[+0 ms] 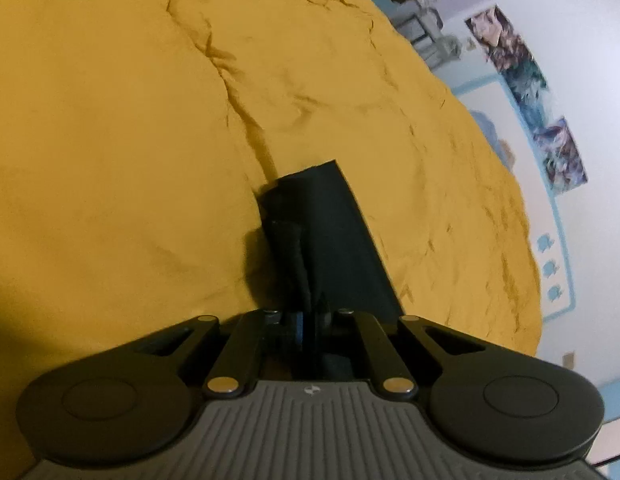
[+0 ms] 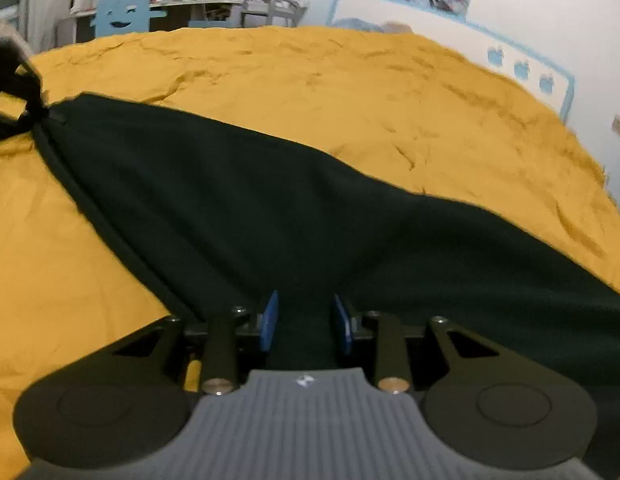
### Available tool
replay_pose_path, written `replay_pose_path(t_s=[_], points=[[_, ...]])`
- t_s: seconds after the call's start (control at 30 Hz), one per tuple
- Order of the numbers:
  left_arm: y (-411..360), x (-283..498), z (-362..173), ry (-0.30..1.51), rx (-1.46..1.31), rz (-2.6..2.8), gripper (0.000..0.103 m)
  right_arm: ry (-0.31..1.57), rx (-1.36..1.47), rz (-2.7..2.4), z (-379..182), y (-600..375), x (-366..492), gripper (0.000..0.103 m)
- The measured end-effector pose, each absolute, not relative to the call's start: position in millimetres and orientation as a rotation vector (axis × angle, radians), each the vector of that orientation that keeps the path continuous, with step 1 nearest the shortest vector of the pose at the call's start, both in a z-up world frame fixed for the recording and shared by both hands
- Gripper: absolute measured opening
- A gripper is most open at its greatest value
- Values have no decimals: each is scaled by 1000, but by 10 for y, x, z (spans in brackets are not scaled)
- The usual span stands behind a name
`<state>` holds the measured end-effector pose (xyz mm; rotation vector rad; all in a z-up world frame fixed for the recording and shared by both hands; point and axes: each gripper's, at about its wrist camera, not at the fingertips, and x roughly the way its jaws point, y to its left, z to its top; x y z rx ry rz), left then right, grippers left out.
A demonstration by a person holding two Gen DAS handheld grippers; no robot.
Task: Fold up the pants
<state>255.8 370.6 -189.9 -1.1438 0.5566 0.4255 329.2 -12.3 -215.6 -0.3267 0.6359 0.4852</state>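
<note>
Dark pants (image 2: 294, 216) stretched across the yellow bedspread (image 2: 310, 80), mid-fold.
Left gripper (image 1: 306, 320) clenches a corner; right gripper (image 2: 306, 320) straddles fabric, grip unclear — next, carry the edge across.

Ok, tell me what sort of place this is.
Probably a bedroom, perhaps a child's. The dark pants lie on a wide mustard-yellow bedspread, posters hang on the white wall, and a cluttered desk stands behind the bed.
</note>
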Motion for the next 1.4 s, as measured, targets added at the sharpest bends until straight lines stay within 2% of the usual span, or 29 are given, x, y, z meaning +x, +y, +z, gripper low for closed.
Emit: replay_pose_path(t_s=[0.37, 0.63, 0.83, 1.1, 1.17, 1.23, 1.3, 1.33, 1.4], points=[[3243, 2730, -1197, 429, -933, 316, 4, 613, -87, 517, -2092, -390, 3347, 27], [1949, 3021, -535, 412, -535, 42, 4, 542, 140, 377, -1810, -978, 3204, 28], [998, 3209, -656, 490, -315, -67, 4, 547, 207, 283, -1744, -1489, 3079, 29], [380, 3234, -1199, 662, -179, -120, 4, 573, 265, 242, -1831, -1802, 3024, 29], [258, 3253, -1320, 753, -129, -159, 9, 573, 260, 242, -1847, -1769, 3039, 29], [142, 3315, -1436, 865, -70, -222, 26, 576, 256, 241, -1857, -1754, 3036, 29], [34, 3236, -1434, 860, 5, -261, 31, 579, 255, 242, -1863, -1755, 3042, 29], [18, 3173, -1391, 843, 25, -282, 45, 580, 257, 242, -1860, -1762, 3045, 29], [122, 3059, -1273, 828, -25, -352, 58, 586, 260, 248, -1842, -1769, 3090, 29]])
